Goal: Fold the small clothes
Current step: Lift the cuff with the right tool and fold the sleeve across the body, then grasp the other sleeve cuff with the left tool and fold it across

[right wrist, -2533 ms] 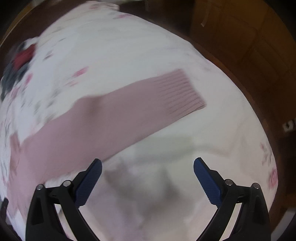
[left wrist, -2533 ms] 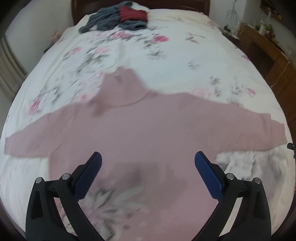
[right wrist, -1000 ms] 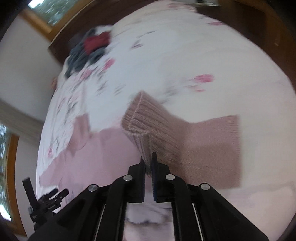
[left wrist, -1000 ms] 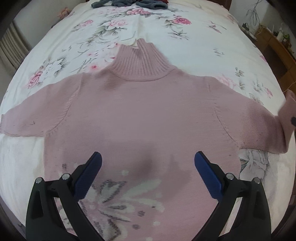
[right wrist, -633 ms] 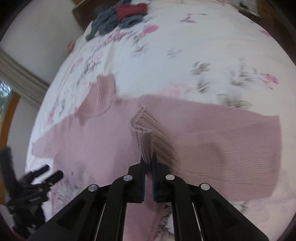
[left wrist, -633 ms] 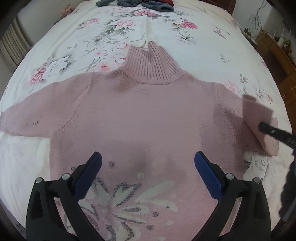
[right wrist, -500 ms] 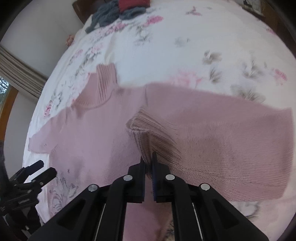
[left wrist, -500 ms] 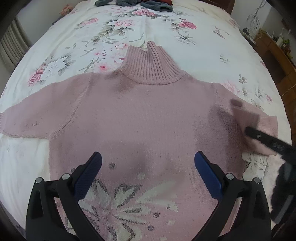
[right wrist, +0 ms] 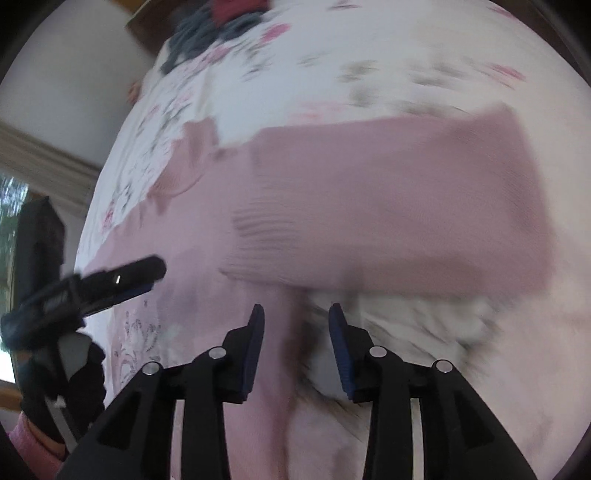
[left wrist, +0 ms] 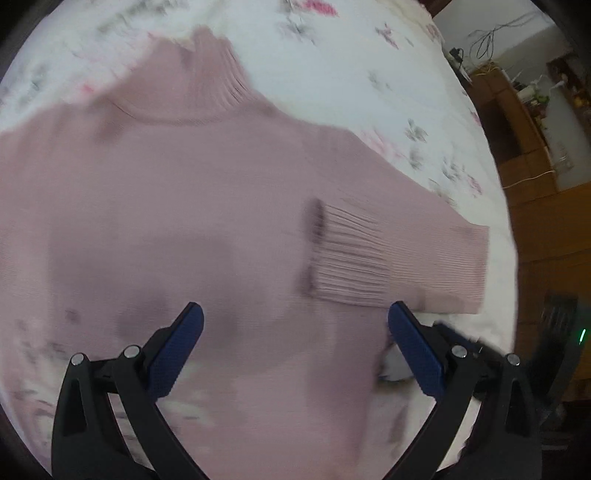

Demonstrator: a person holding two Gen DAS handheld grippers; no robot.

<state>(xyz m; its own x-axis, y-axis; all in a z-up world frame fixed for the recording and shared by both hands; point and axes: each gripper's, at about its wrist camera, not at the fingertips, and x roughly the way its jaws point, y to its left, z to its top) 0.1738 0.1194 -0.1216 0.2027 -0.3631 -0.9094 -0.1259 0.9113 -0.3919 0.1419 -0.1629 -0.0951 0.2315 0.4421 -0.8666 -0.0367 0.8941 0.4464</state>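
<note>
Left wrist | sweater collar points up-left | sleeve folded inward

- Soft, even daylight, fairly bright; a window glows at the far left of the right wrist view.
- Motion blur smears both views, worst on the flowered bedsheet.
- Dull shadows lie on the pink sweater near the grippers.
- Fisheye bends the edges into dark corners.

Sweater on bed, one sleeve folded in.
Pink knitted turtleneck sweater lay flat on floral bedsheet, collar toward the far end. Its right sleeve lay folded across the chest, ribbed cuff innermost. Heap of grey and red clothes sat at the bed's far end, well apart.
</note>
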